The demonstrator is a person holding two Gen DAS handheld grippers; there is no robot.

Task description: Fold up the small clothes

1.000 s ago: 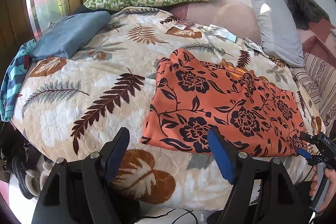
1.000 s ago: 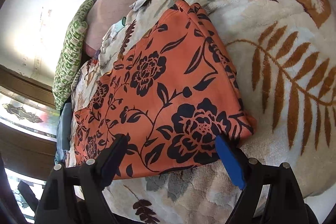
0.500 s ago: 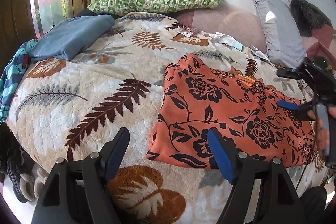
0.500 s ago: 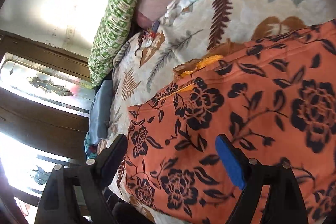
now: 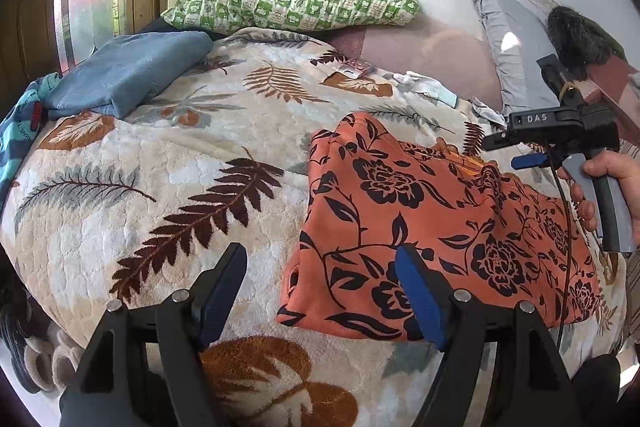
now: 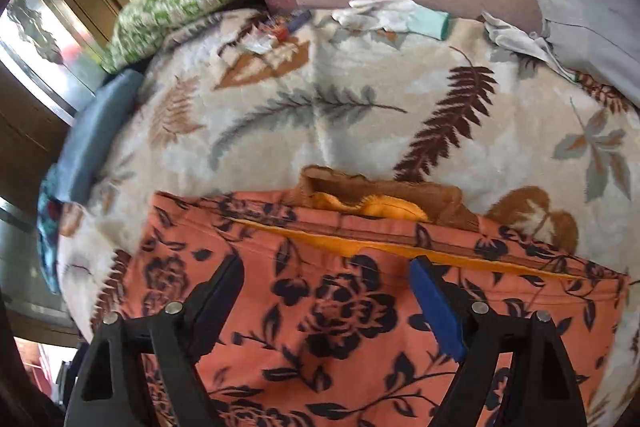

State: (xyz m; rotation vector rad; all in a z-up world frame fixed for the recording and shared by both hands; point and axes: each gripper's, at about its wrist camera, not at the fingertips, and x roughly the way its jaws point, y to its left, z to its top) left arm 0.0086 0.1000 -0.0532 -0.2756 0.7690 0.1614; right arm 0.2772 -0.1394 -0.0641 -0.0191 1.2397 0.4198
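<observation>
The right gripper [image 6: 326, 283], jaws closing but empty, has swung from the orange floral garment's [image 5: 432, 223] near corner to its far edge; the left gripper [image 5: 320, 279] gapes empty at the bed's [image 5: 140, 187] near edge.

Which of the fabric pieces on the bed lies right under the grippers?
The orange garment with black flowers, spread flat on the leaf-print blanket. The folded plain blue cloth lies far off by the window, untouched.

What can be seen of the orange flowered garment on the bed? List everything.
The orange garment is soft cloth printed with black roses and vines. It lies folded and roughly flat on the leaf-patterned blanket, near the bed's front edge. Its far edge shows a yellow-orange lining and a brown fuzzy collar-like part. Neither tool touches it: the left tool hovers at its near corner, and the right tool, jaws closing, is above it.
</observation>
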